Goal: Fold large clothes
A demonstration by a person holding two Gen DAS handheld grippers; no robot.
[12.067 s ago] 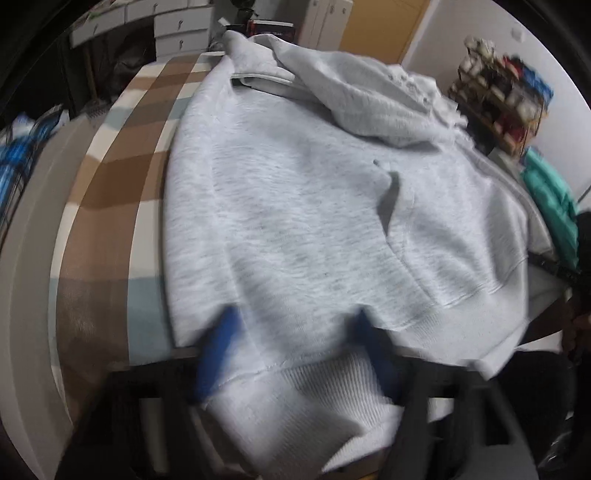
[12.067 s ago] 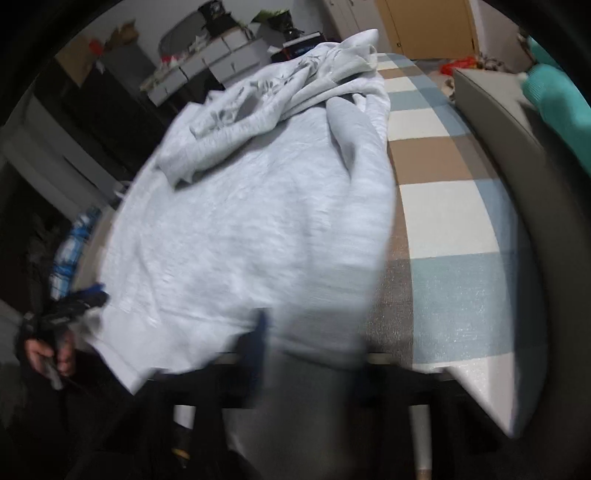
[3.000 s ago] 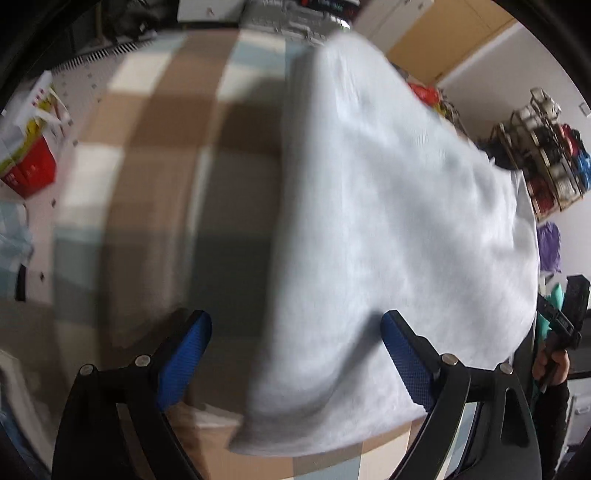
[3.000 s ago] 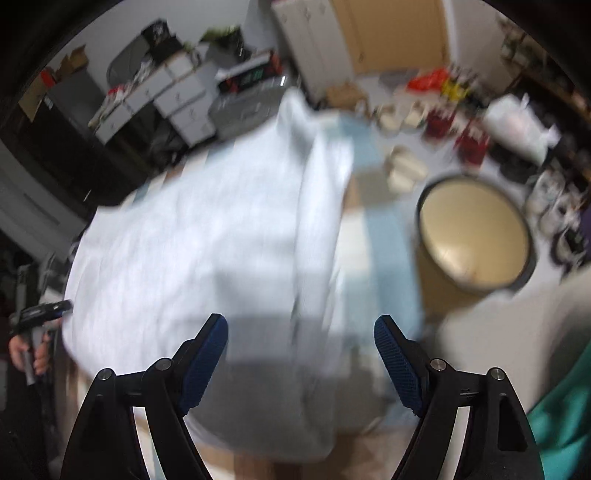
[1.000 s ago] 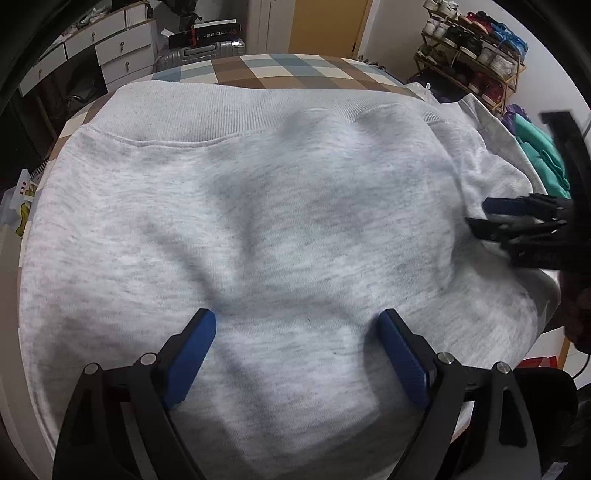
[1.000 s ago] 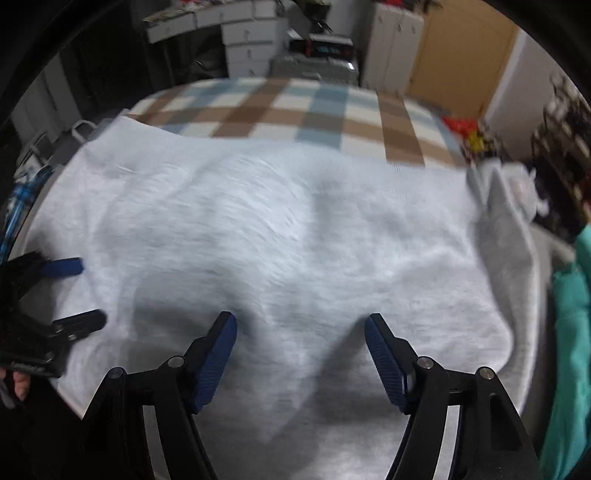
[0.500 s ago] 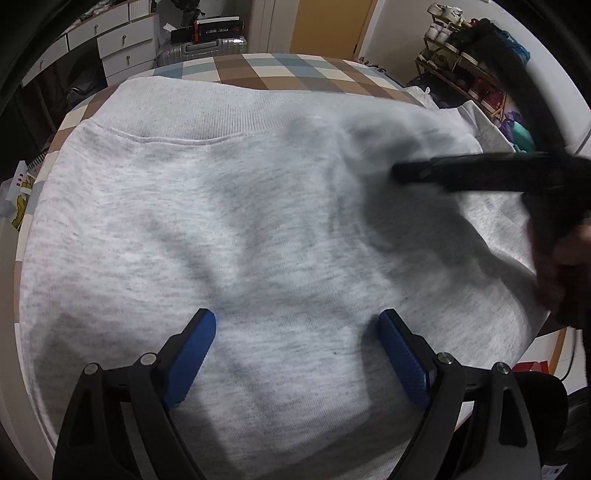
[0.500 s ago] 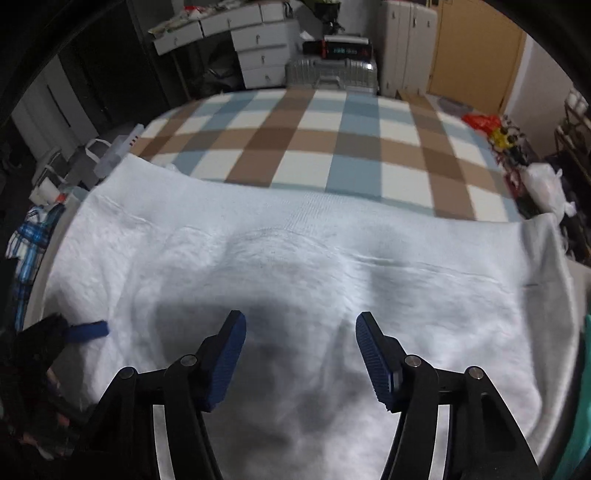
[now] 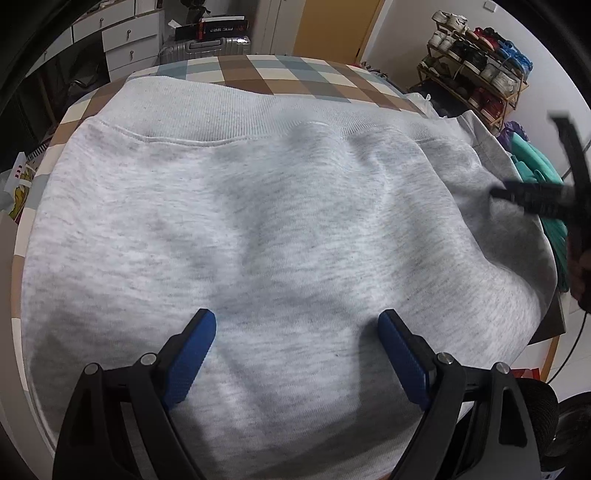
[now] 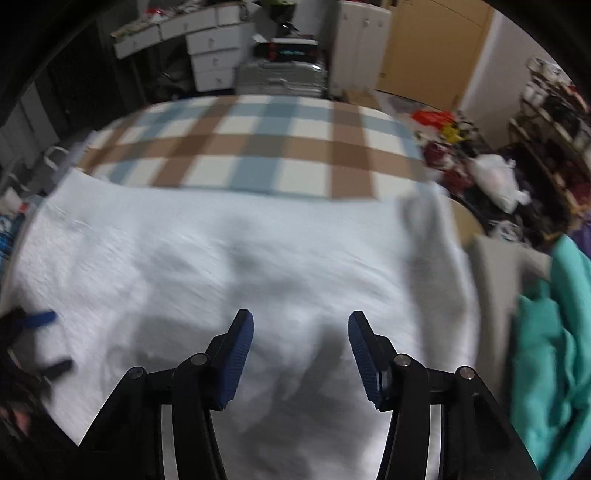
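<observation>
A grey sweatshirt (image 9: 280, 229) is lying folded across the checked blanket (image 10: 258, 151), filling the middle of both views. The left tongs (image 9: 295, 332) are hovering wide apart above it, gripping nothing. The right tongs (image 10: 301, 332) have just been narrowing, half apart, nothing between them.

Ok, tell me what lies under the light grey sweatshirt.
The light grey sweatshirt lies on a brown, blue and white checked blanket, which shows beyond its ribbed hem. Anything else beneath is covered.

Cluttered bedroom: white drawers (image 9: 125, 37), yellow door (image 9: 332, 27)
</observation>
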